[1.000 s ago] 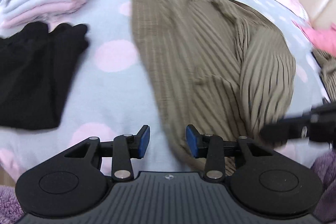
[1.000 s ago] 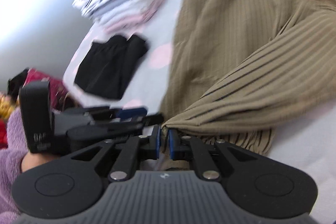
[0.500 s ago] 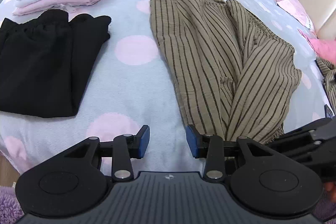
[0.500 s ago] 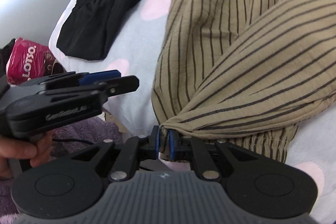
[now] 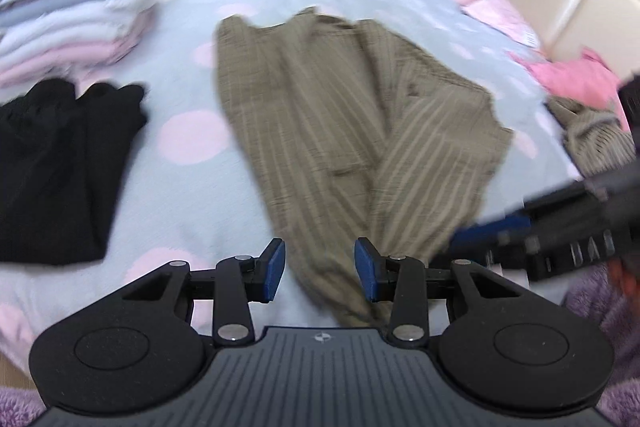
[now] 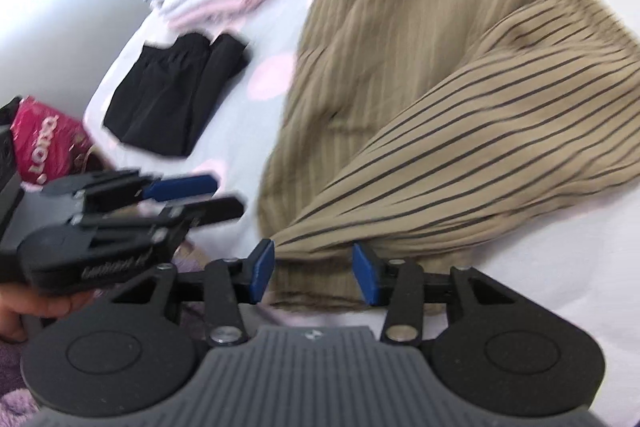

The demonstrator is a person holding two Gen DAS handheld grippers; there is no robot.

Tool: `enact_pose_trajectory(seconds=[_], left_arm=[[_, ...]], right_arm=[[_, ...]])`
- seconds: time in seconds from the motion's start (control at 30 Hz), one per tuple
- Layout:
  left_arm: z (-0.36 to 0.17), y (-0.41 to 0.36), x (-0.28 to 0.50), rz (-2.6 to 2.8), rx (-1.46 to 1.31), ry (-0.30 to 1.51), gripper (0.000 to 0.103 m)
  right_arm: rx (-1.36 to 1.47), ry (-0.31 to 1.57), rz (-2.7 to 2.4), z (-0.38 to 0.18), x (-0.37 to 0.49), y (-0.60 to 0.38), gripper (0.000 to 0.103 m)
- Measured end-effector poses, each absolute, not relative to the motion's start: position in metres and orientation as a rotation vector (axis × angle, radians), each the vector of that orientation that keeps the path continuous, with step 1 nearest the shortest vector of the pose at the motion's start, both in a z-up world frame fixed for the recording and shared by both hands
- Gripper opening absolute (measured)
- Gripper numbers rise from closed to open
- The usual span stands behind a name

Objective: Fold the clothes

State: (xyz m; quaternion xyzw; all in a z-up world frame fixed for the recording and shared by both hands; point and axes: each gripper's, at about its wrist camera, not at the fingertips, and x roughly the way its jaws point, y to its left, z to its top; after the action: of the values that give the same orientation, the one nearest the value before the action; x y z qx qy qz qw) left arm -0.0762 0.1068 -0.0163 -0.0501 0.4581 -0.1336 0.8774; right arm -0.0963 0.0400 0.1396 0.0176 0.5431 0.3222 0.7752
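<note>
While my right jaws are opening, these are the findings, each risk being my judgement from how things lie.

Right gripper: blue pads parted and not pressing; the gathered corner of the garment lies between them, its tip near the left pad, loose.

Left gripper: fingers at a middling gap, holding nothing; the near hem of the garment shows beyond and between the pads, not clamped.

Striped brown garment: spread lengthwise on the dotted bedsheet, one side folded over toward the near end, its far end pointing up the bed.

Risk, released corner: cloth bunched to a point may spring back or slide, so the fold could open or lie crooked.

Risk, snag: if I draw my right pads away low, an edge may catch and drag the flap off line.

Risk, collision: both my grippers sit near each other at the near edge of the bed; a careless reach could knock one into the other.

Risk, neighbours: folded black garment lies beside the brown one but apart; the stack of folded clothes stands farther off. A wide sweep could disturb either.

Risk, near edge: the hem lies close to the bed's edge, so a tug toward me could pull it over.

Blur: both views are smeared, and fine creases cannot be judged.
</note>
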Motion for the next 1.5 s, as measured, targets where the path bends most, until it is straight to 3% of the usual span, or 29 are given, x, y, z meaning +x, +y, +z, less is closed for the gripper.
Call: enact_pose_trajectory(seconds=[0.23,0.3,0.47,0.63,0.77,0.87,0.9,0.93,0.97,1.07,1.5], left_arm=[[-0.026,0.068,-0.075,-0.328,0.035,1.009,0.036],[-0.029,0.065,-0.073,-0.331,0.041,1.029,0.027],[-0.034,0.061,-0.070,-0.356,0.055,1.060,0.020],[-0.029,0.061,-0.072,-0.399,0.050,1.037,0.020],[-0.028,0.057,-0.074,-0.437,0.078,1.026,0.035],[-0.034,0.055,-0.074,-0.417,0.121,1.044,0.036],[-0.035,0.055,-0.073,-0.415,0.122,1.052,0.035],[-0.037,0.055,-0.072,-0.414,0.120,1.060,0.033],[-0.038,0.056,-0.071,-0.417,0.116,1.067,0.029],[-0.041,0.060,-0.069,-0.421,0.096,1.081,0.016],[-0.047,0.075,-0.071,-0.443,0.027,1.098,0.012]], right_arm=[[0.143,1.107,0.454,0.143,-0.077,-0.030,0.045],[0.206,1.098,0.373,0.141,-0.068,-0.053,0.045],[0.459,1.092,0.140,0.127,-0.038,-0.122,0.045],[0.701,1.091,-0.023,0.105,0.001,-0.177,0.045],[0.703,1.106,-0.071,0.086,0.023,-0.185,0.041],[0.710,1.094,-0.058,0.078,0.031,-0.185,0.037],[0.697,1.087,-0.053,0.079,0.035,-0.183,0.028],[0.685,1.082,-0.039,0.079,0.037,-0.182,0.010],[0.672,1.076,-0.025,0.080,0.039,-0.180,0.003],[0.611,1.039,0.018,0.095,0.046,-0.170,0.001],[0.267,0.894,0.340,0.214,0.101,-0.006,0.001]])
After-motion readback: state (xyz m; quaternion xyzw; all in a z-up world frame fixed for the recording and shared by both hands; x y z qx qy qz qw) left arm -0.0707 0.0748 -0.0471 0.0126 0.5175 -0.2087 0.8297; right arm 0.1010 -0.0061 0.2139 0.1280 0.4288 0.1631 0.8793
